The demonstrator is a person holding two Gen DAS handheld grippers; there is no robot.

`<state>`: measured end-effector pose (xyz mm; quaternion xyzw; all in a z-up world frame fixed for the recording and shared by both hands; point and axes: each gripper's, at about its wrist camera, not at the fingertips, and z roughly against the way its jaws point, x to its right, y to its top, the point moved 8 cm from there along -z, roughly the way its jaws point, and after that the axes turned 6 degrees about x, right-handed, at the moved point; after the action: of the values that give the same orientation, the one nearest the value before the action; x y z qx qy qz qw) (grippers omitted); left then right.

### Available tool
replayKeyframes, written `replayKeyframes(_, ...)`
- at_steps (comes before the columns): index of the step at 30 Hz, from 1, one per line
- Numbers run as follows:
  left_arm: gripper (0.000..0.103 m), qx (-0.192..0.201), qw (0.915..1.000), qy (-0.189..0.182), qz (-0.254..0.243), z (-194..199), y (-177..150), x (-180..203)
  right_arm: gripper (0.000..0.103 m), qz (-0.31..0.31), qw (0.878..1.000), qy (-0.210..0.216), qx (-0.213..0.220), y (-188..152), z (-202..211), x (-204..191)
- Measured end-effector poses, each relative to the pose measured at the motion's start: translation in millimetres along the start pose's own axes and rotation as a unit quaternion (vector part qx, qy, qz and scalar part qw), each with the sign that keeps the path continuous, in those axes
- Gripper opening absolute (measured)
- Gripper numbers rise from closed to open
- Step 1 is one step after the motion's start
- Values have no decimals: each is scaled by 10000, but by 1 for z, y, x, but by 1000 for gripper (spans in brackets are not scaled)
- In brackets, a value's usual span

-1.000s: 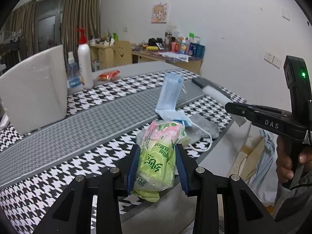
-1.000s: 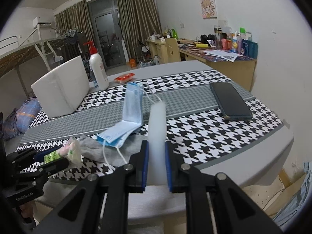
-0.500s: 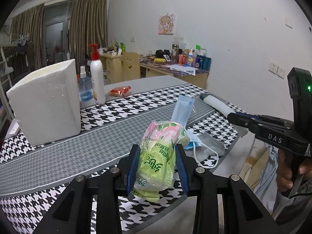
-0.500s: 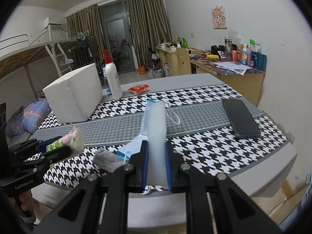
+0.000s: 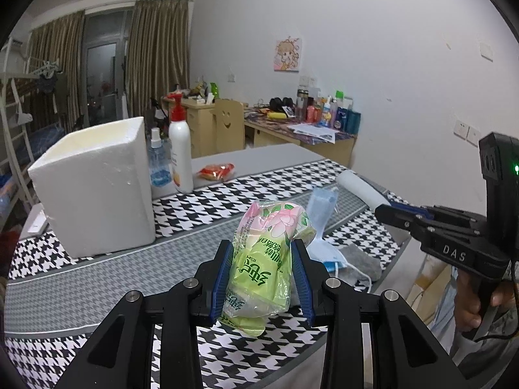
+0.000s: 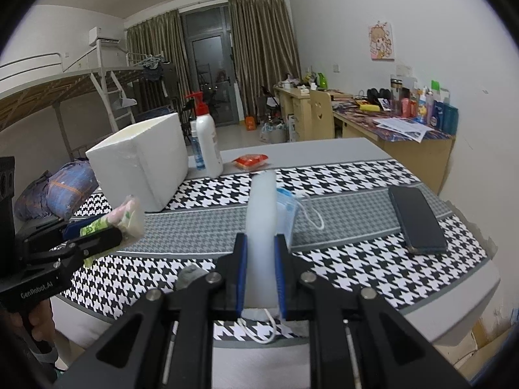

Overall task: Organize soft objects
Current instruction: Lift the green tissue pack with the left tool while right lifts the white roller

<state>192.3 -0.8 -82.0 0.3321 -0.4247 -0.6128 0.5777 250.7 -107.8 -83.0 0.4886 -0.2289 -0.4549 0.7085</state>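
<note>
My left gripper (image 5: 261,253) is shut on a green and pink tissue pack (image 5: 266,256), held above the houndstooth table (image 5: 97,278). The same pack (image 6: 128,215) shows at the left of the right wrist view, in the left gripper (image 6: 107,233). My right gripper (image 6: 259,246) is shut on a white foam roll (image 6: 261,227), which also appears as the white roll (image 5: 360,189) in the left wrist view. A blue face mask (image 5: 321,223) and a grey cloth (image 5: 360,261) lie on the table below. A white foam box (image 5: 97,188) stands at the back left.
A white pump bottle (image 6: 207,142), a blue spray bottle (image 5: 157,165) and a red snack packet (image 6: 251,161) stand behind the box. A black phone (image 6: 416,220) lies near the table's right edge. A person's hand (image 5: 470,301) grips the right tool's handle. Cluttered desks line the far wall.
Both grippers have risen with their loads and tilted up, so the table sits lower in both views and more of the room shows. Grips are unchanged.
</note>
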Motion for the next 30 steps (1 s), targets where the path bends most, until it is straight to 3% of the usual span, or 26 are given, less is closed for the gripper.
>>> replayKeyframes(30,39,338,9977,583,-35,5,44,-39,20,317,9978,541,230,36,-19,-52)
